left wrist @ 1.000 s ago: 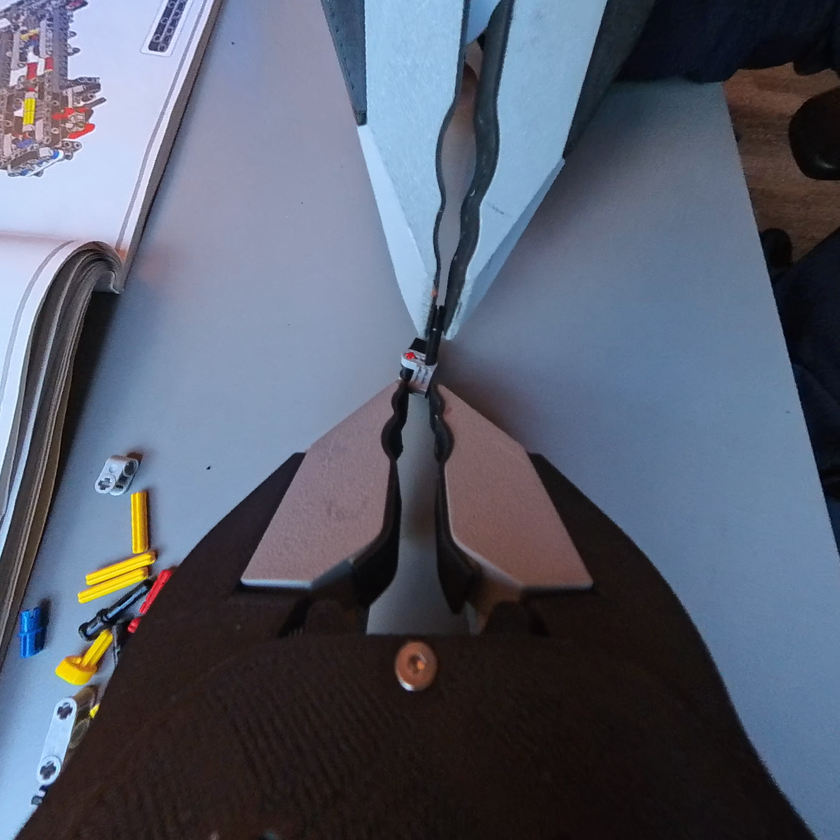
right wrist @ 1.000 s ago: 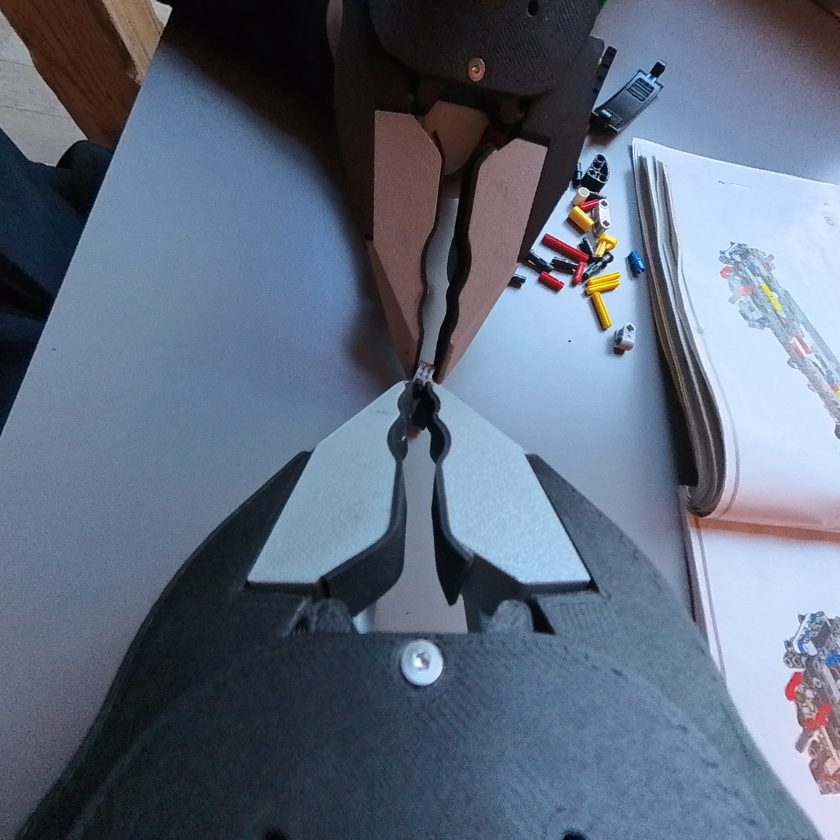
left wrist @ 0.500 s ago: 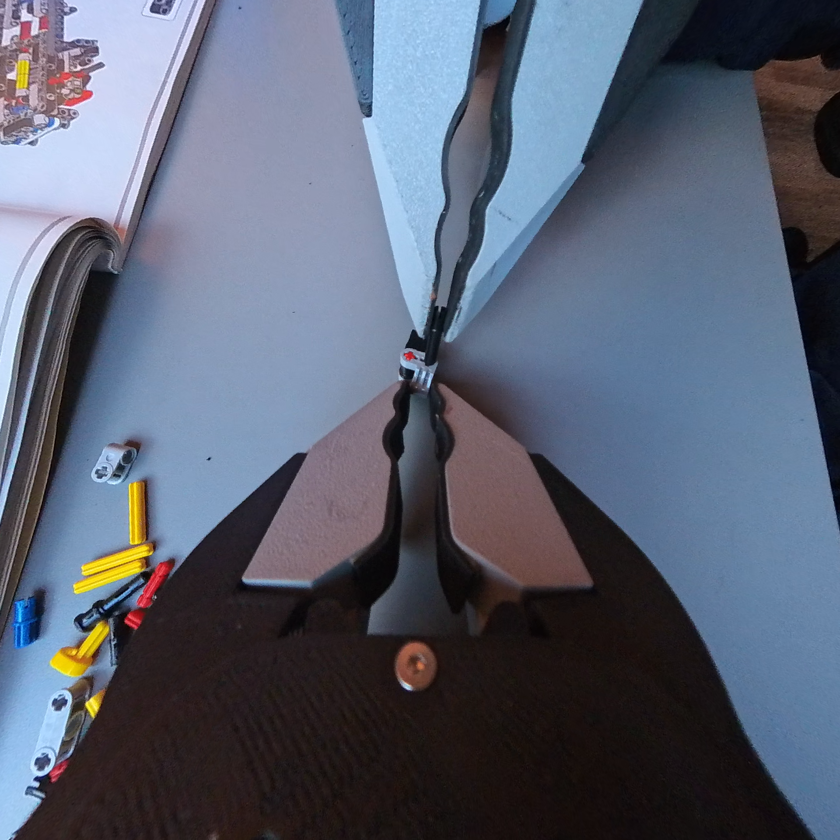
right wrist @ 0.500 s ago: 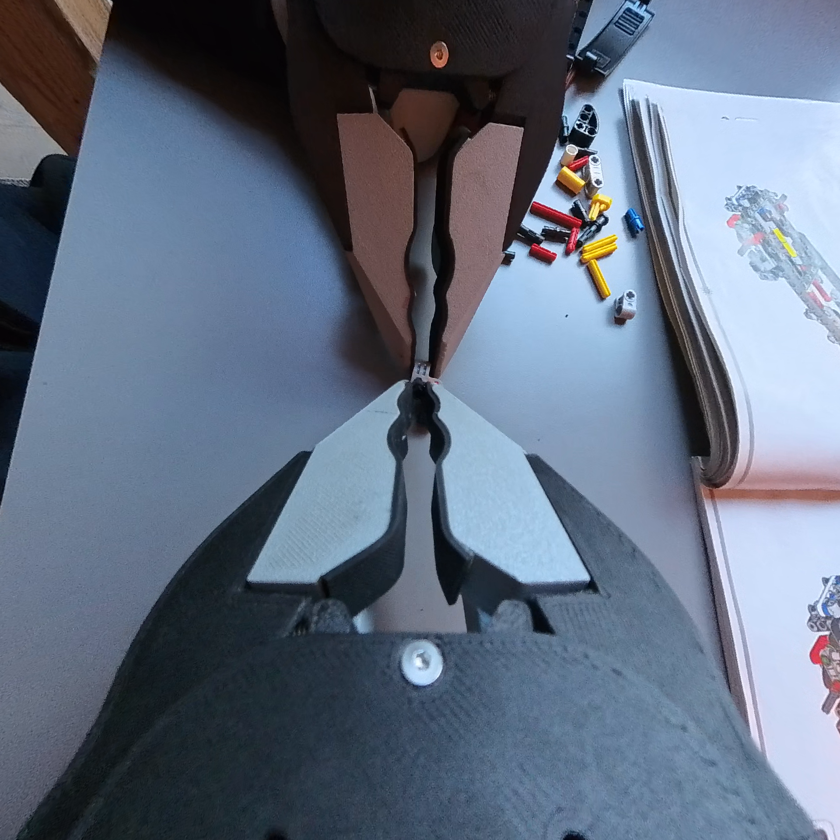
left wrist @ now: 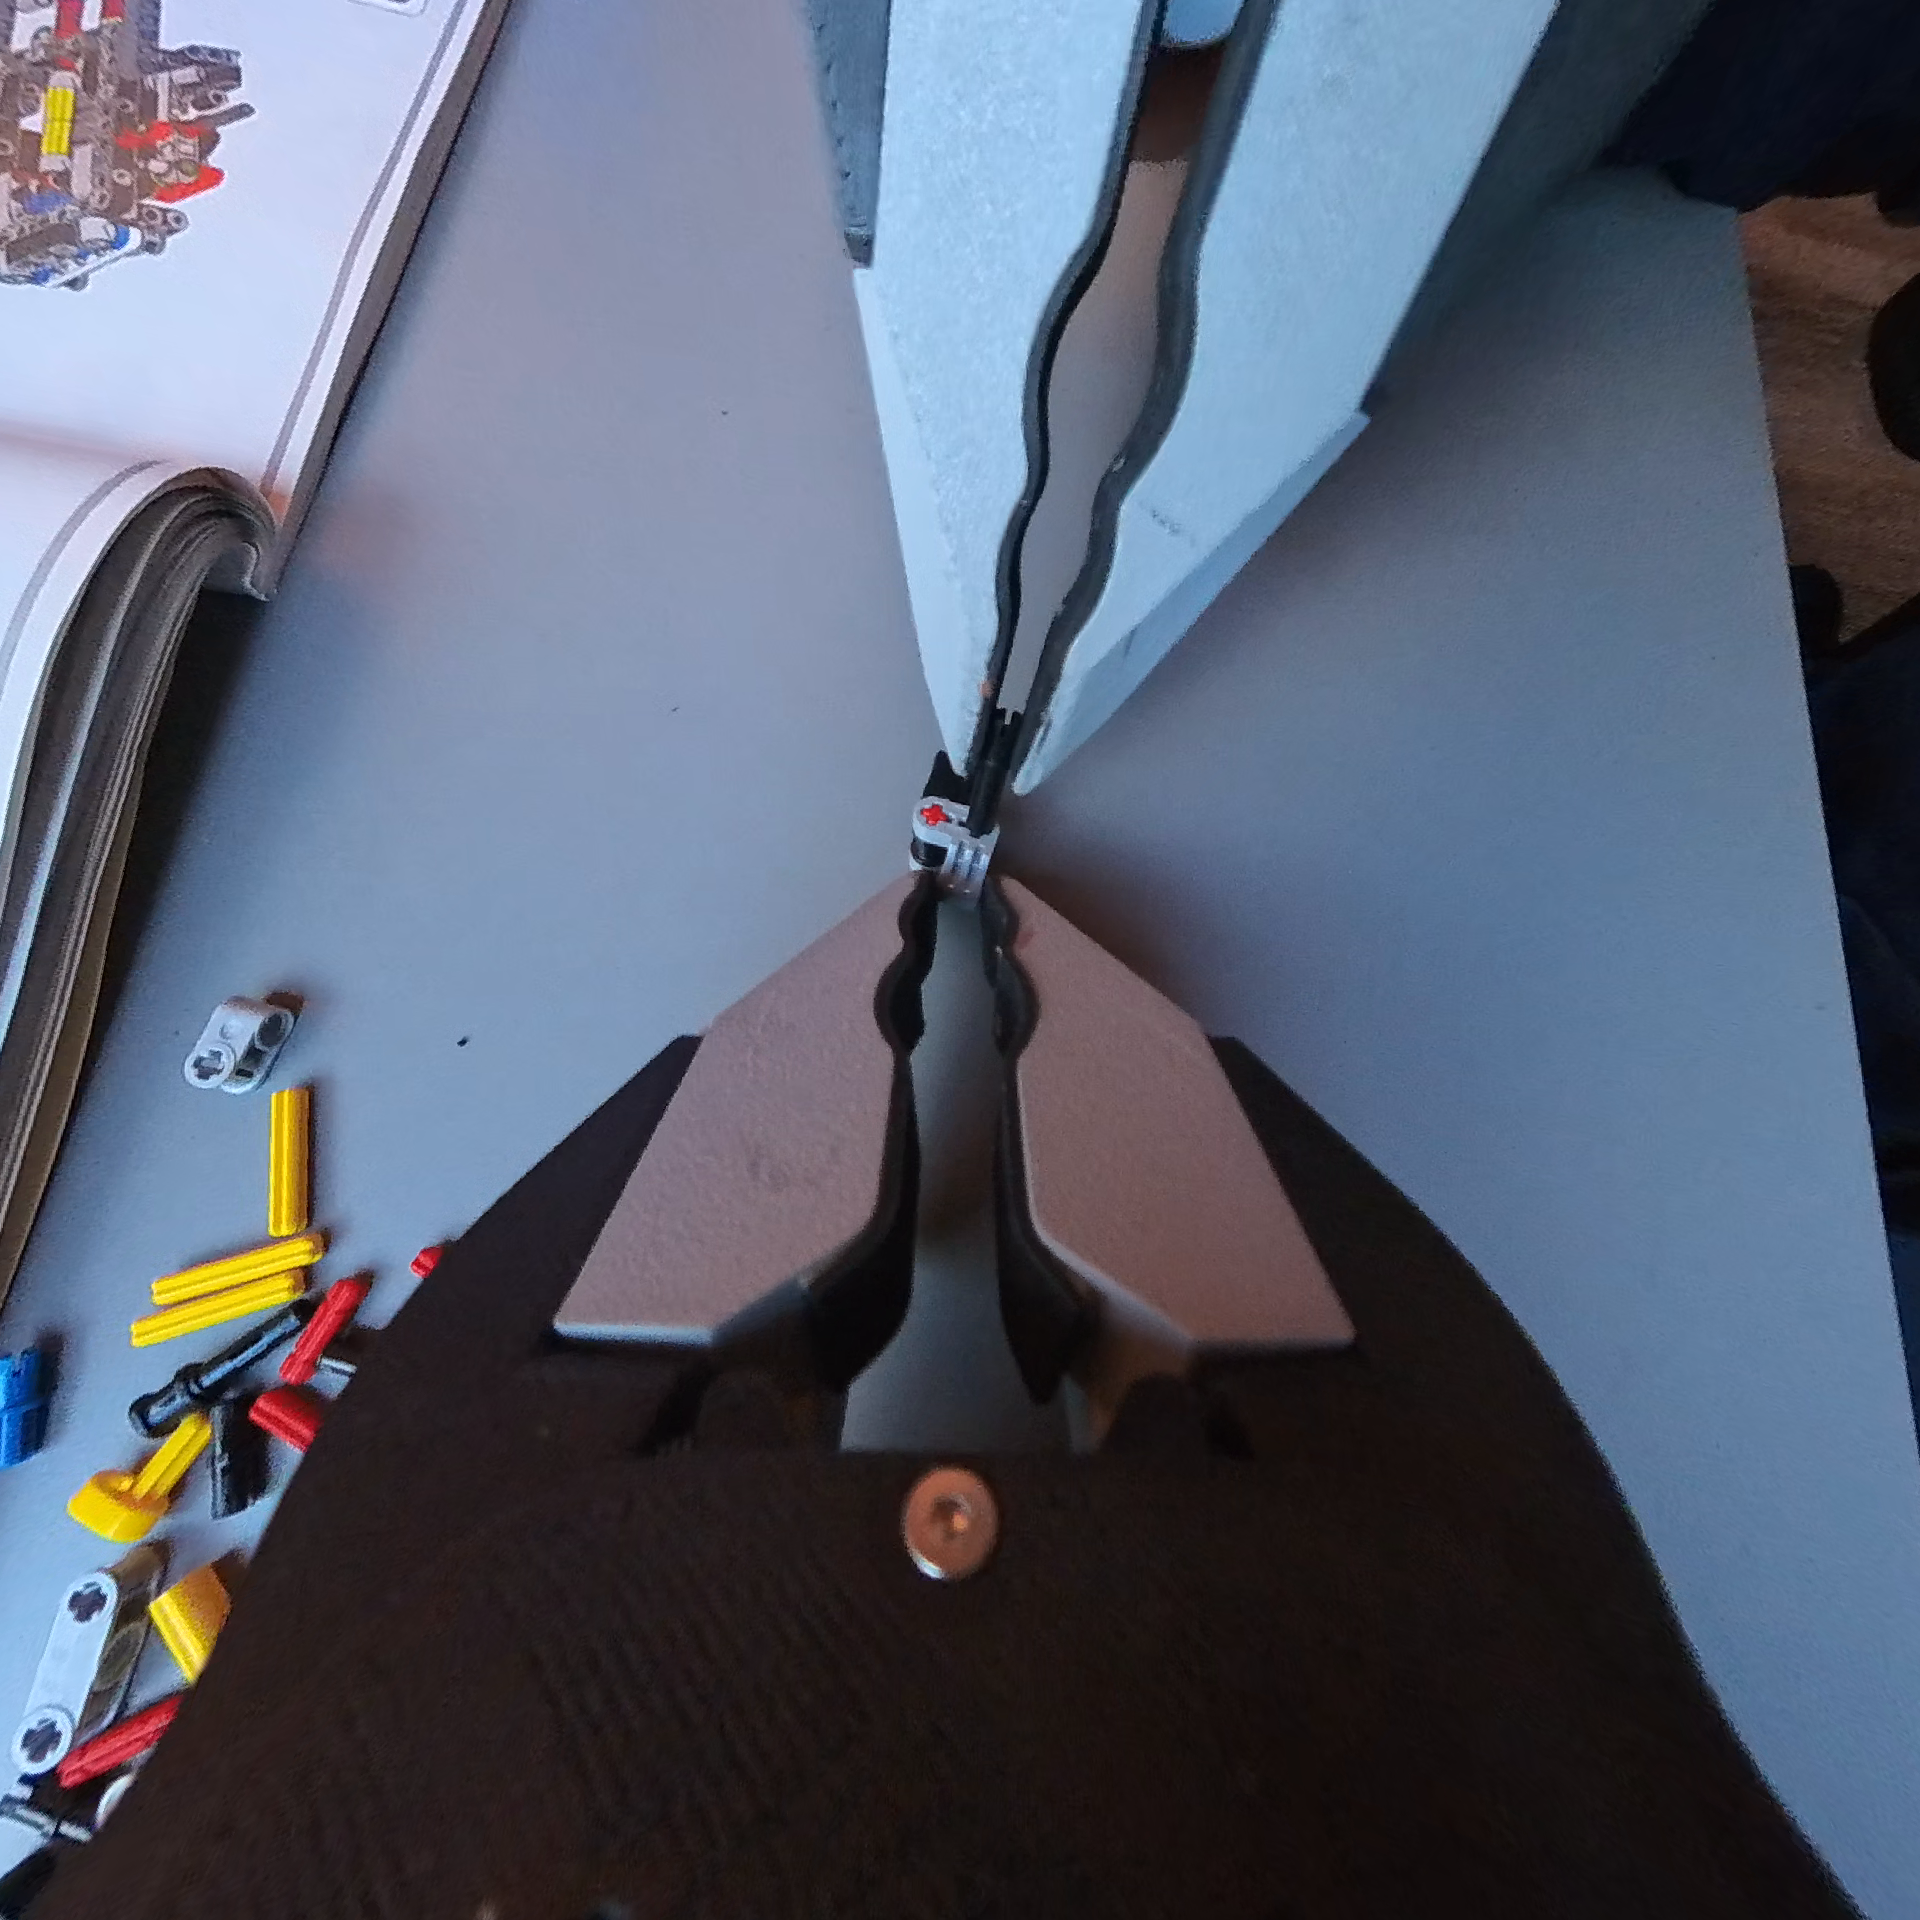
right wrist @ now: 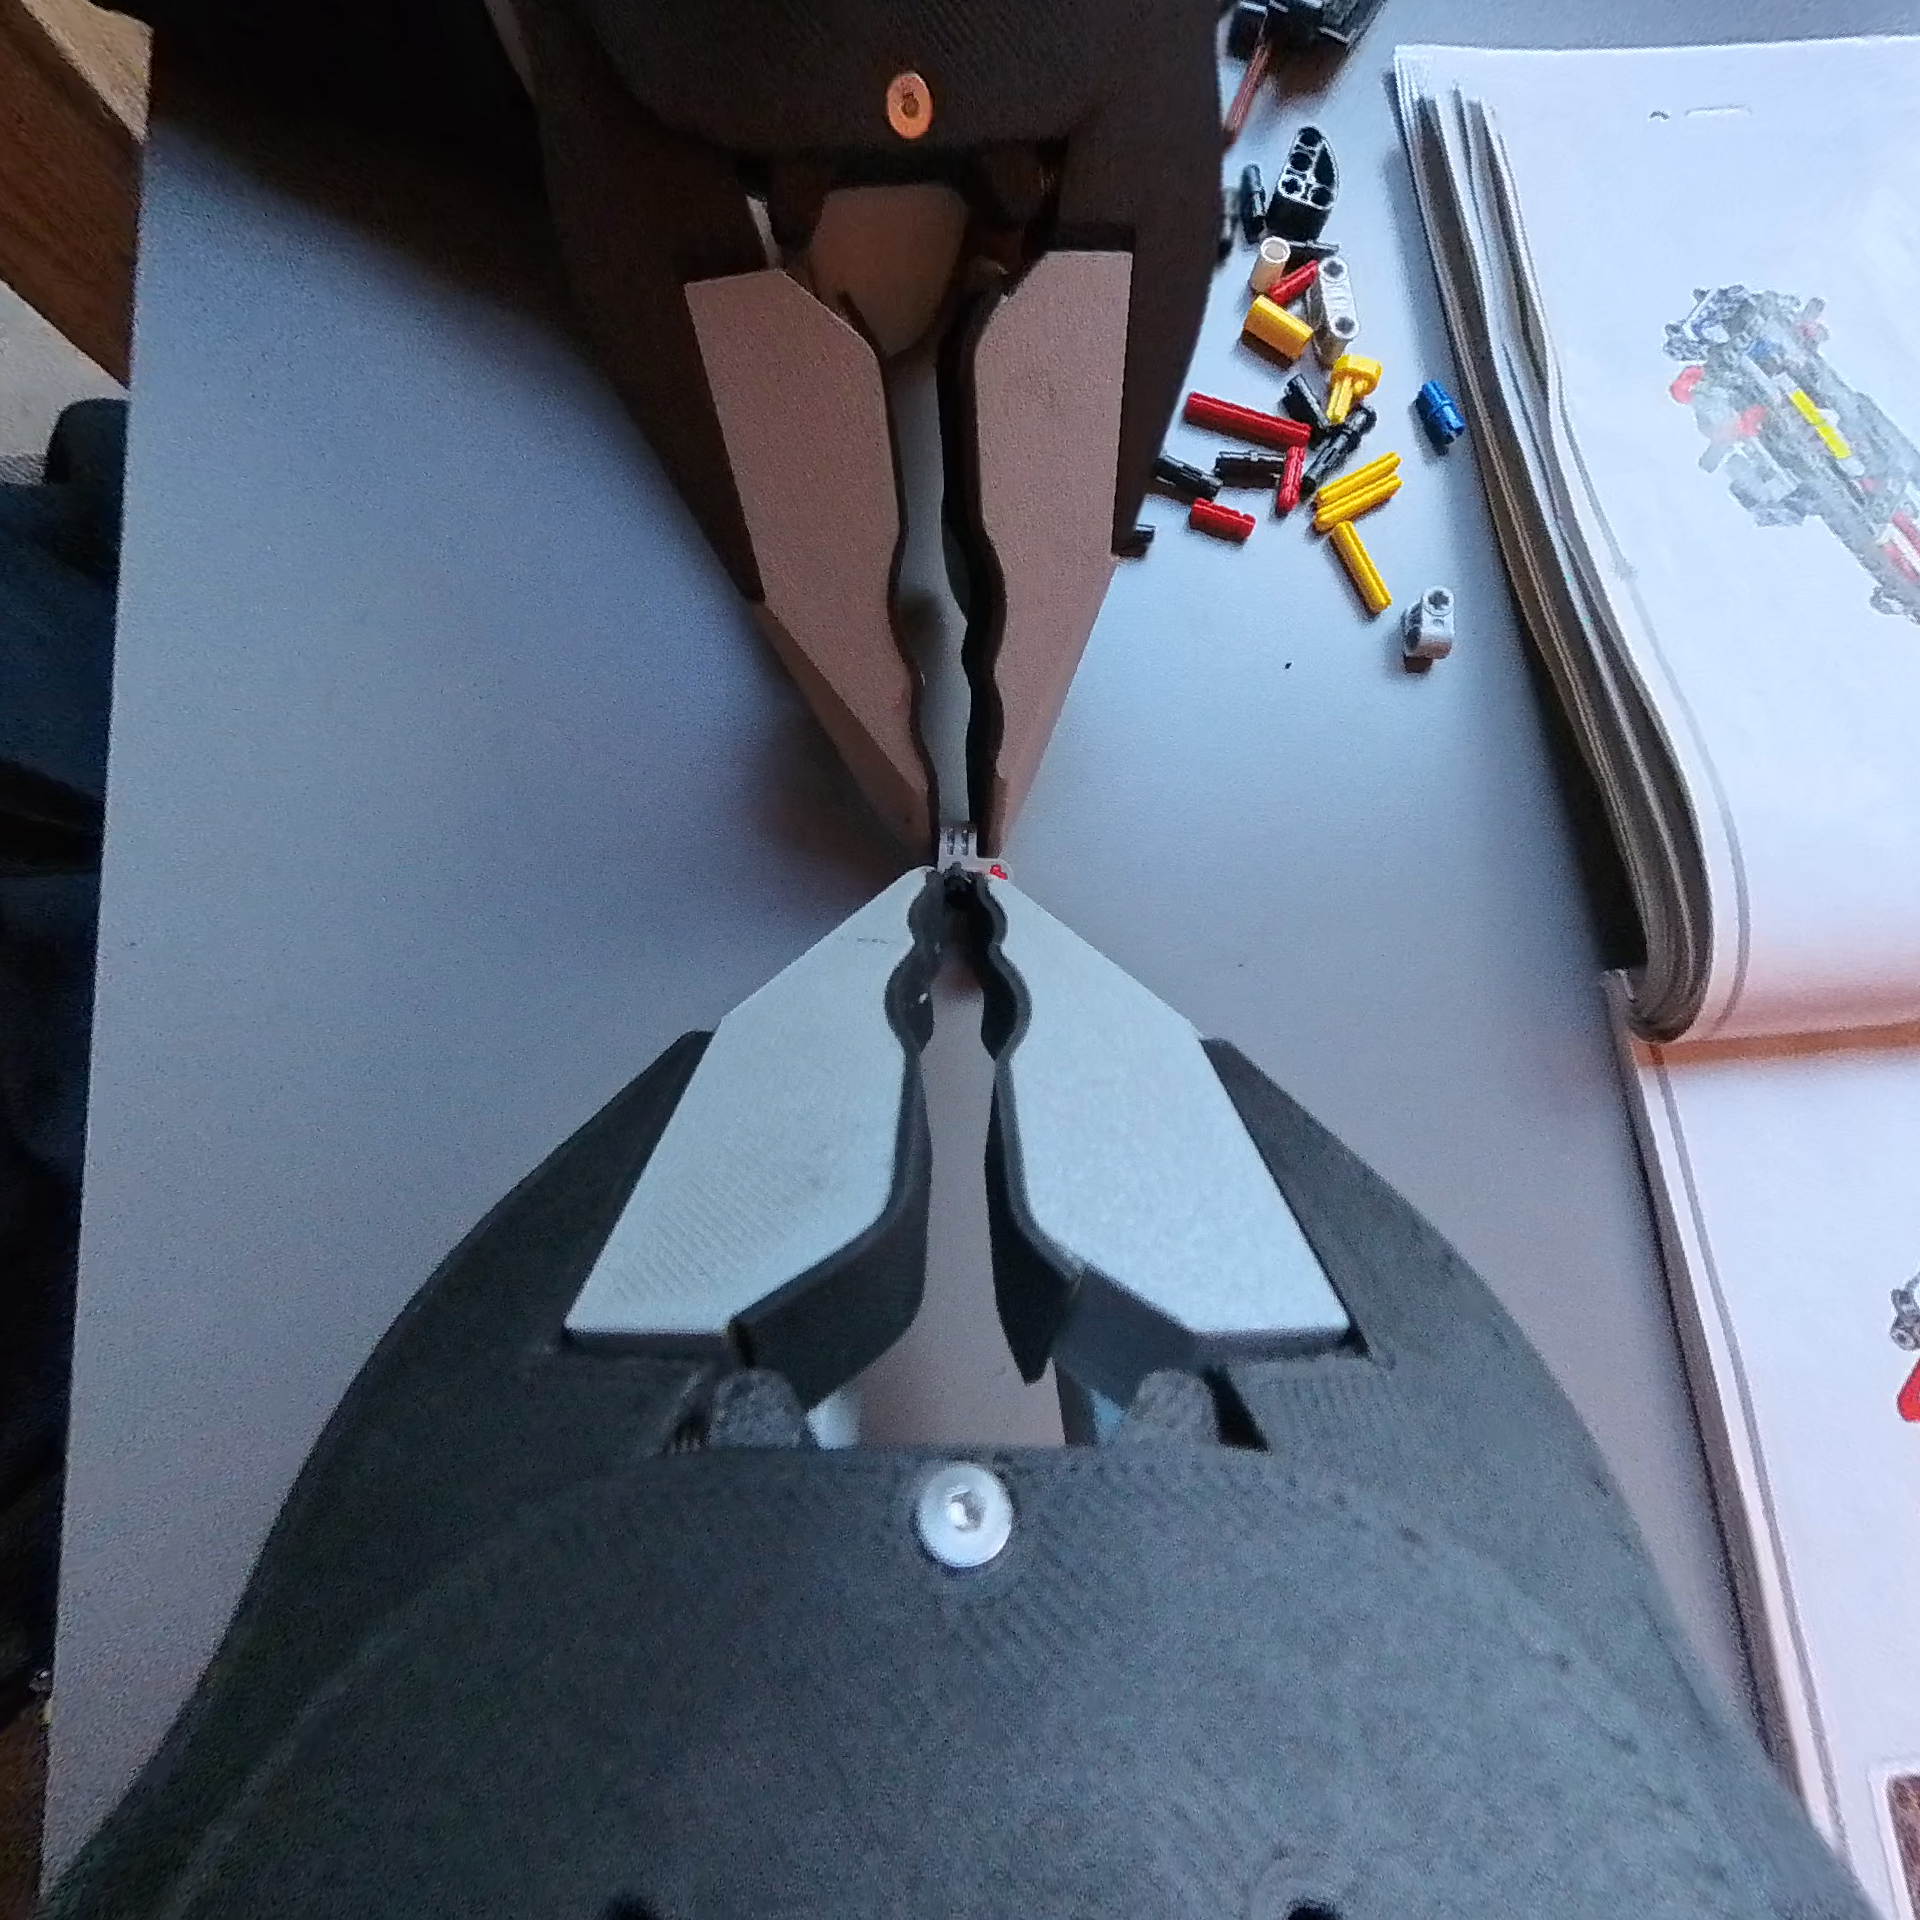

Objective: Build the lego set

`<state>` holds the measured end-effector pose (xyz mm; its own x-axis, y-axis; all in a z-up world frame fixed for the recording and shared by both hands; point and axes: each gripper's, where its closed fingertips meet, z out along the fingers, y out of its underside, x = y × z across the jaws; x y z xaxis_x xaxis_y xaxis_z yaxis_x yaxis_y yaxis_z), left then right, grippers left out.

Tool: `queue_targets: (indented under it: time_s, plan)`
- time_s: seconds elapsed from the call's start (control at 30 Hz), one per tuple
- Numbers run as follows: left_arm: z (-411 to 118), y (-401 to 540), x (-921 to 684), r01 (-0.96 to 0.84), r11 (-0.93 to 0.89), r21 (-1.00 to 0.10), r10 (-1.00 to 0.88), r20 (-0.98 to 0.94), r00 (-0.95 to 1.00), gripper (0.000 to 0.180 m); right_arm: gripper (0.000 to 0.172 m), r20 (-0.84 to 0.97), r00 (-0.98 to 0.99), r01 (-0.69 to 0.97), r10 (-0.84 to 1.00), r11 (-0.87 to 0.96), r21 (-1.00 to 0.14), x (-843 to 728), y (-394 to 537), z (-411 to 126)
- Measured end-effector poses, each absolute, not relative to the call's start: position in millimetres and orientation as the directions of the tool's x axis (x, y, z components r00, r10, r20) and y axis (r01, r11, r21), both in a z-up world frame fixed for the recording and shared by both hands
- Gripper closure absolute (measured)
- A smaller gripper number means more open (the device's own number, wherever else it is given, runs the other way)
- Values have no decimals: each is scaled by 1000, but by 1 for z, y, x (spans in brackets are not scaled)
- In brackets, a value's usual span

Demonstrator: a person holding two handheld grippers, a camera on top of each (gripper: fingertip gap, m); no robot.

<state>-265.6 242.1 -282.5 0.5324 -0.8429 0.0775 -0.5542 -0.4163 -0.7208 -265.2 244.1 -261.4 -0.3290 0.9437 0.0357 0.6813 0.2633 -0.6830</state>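
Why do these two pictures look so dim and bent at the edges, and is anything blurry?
Left wrist view: light is low and bluish, the table edges bow from the wide lens, the loose pieces at the left are soft, and the book casts a dark shadow. Right wrist view: equally dim, the near gripper body is dark and grainy, the book curves, no glare.

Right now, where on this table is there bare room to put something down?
The grey table is bare on the side away from the open booklet. It is crowded between the left jaws and that booklet, where small building pieces lie scattered.
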Motion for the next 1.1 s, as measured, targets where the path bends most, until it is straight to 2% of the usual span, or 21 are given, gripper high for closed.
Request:
queue_targets:
  time_s: [0.17, 0.4, 0.63, 1.1]
  plan:
    - [-283, 244, -265, -544, -433, -718, -837, 96, 539, 174, 171, 65, -309, 733, 949, 281, -620, -266, 245, -261]
    - [-283, 246, -267, -540, -438, -718, -825, 84, 558, 174, 170, 103, -362, 809, 926, 368, -458, -269, 247, -262]
    - [-283, 247, -268, -537, -443, -718, -820, 84, 566, 175, 170, 58, -354, 803, 934, 335, -493, -270, 248, -263]
    - [-283, 247, -268, -534, -448, -717, -820, 91, 565, 174, 170, 14, -448, 795, 894, 406, -451, -270, 248, -266]
